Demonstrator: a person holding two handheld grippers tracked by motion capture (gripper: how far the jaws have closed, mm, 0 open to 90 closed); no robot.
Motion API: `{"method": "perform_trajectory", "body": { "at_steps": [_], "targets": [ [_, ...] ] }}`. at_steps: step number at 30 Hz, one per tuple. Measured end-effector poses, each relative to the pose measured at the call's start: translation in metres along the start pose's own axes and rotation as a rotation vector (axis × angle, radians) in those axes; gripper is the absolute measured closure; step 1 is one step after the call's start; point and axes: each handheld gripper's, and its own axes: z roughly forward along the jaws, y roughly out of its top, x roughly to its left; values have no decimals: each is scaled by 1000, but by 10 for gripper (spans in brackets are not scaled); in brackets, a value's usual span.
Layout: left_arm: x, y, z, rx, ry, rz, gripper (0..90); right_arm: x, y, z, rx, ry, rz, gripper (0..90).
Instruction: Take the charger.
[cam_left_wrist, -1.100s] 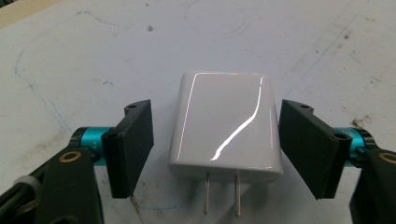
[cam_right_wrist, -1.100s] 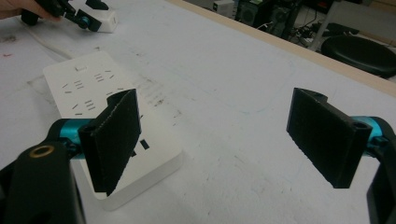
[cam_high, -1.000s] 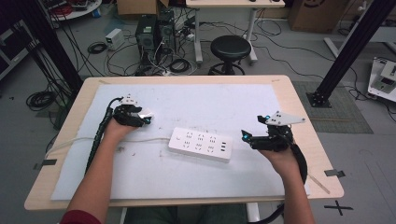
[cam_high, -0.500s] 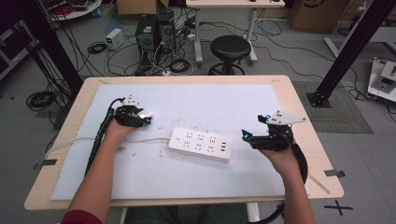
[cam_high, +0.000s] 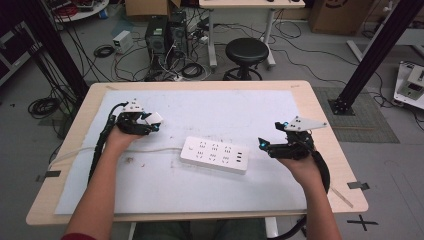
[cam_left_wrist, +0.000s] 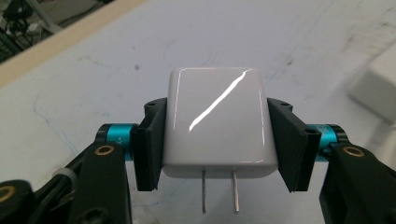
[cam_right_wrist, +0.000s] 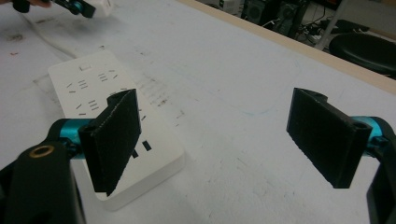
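Glossy white two-pronged charger (cam_left_wrist: 217, 123), clamped between left tongs (cam_left_wrist: 217, 144).

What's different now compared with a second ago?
The left tongs have just closed on the white charger, its two prongs showing below, and lifted it a little off the table. The right tongs stayed open in place beside the power strip, which did not move.

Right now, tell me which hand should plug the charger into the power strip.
Left. The left gripper already clamps the charger, prongs exposed. The right gripper is open, beside the power strip.
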Motion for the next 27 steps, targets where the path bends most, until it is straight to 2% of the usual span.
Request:
{"method": "perform_trajectory", "body": {
  "at_steps": [2, 4, 5, 6, 10, 11, 14, 18, 27],
  "targets": [
    [-6, 7, -14, -34, 0, 18, 424, 0, 2, 0, 1, 5, 3, 179],
    [-13, 14, -28, -63, -14, 18, 424, 1, 5, -1, -1, 16, -4, 179],
    [-22, 21, -42, -82, -21, 35, 424, 2, 8, 0, 3, 38, -7, 179],
    [-22, 21, -42, -82, -21, 35, 424, 2, 8, 0, 3, 38, -7, 179],
    [-45, 32, -69, -101, -36, 82, 424, 5, 11, 2, 10, 71, -20, 179],
    [-45, 32, -69, -101, -36, 82, 424, 6, 12, 2, 12, 75, -18, 179],
    [-56, 33, -79, -95, -44, 99, 424, 6, 11, 3, 13, 84, -18, 179],
    [-68, 29, -82, -79, -57, 136, 424, 8, 9, 6, 25, 81, -8, 179],
    [-77, 22, -81, -67, -80, 157, 424, 10, 16, 12, 40, 106, -18, 179]
  ]
}}
